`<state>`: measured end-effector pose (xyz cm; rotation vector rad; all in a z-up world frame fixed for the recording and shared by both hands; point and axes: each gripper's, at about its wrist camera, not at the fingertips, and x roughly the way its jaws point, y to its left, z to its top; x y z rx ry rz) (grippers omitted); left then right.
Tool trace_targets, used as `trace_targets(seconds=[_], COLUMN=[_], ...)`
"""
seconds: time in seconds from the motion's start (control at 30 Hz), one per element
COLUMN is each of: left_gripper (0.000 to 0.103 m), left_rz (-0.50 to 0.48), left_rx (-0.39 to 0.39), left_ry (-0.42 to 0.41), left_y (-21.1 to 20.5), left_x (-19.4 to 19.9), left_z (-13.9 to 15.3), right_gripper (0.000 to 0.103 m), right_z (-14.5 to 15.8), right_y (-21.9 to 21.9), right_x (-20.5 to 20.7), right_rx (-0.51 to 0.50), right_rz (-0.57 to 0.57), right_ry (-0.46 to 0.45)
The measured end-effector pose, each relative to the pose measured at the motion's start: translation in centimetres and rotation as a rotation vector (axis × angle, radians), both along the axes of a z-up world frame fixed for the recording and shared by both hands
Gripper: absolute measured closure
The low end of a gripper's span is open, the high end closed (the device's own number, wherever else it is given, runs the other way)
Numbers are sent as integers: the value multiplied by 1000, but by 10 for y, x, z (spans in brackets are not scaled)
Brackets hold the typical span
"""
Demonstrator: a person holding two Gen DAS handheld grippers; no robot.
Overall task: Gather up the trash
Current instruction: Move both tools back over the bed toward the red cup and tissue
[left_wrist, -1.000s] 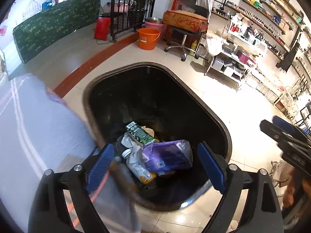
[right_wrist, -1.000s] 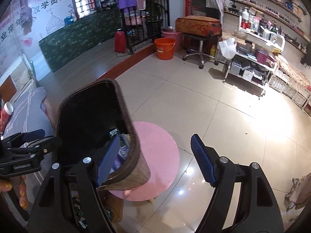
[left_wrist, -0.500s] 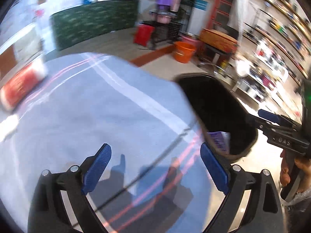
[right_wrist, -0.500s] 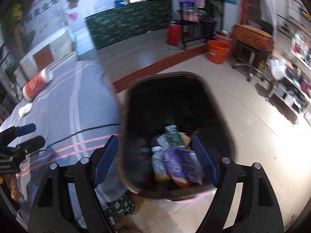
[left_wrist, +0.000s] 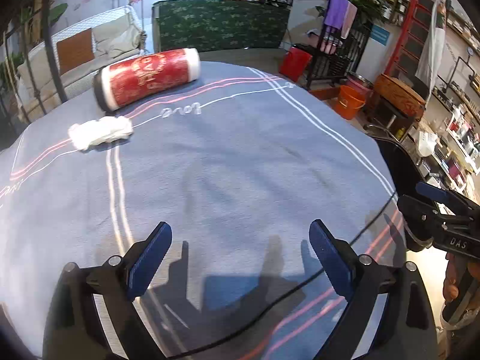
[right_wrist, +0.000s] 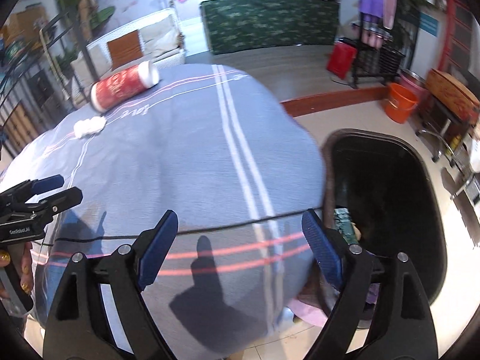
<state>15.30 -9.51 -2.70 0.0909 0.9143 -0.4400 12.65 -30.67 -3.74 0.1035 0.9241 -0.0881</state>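
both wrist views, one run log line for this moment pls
left gripper: open, empty | right gripper: open, empty | crumpled tissue, red roll: on grey cloth | bin: beside table

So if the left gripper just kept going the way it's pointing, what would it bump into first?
Most likely the grey-blue striped cloth covering the table. The open left gripper points down at a bare patch of it, well short of the crumpled white tissue and red roll.

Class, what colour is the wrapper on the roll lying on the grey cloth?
Red with pale print, white ends: the roll. Clearest in the left wrist view.
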Motion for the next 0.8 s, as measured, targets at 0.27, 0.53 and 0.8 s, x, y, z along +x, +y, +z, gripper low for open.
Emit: trace_targets(seconds=[0.27,0.53,0.8], left_gripper=[12,12,14], left_rz=[61,253,353], left_rx=[47,46,70], left_ry=[-6,9,53], left_y=[39,90,106], left_x=[25,107,179], left_z=[-6,-10,-30], right_gripper=[19,18,18], right_z=[3,10,11], right_y=[31,61,87], right_x=[23,61,90], right_rx=[-21,-48,-101], right_rz=[91,183,253], right_ry=[14,14,31])
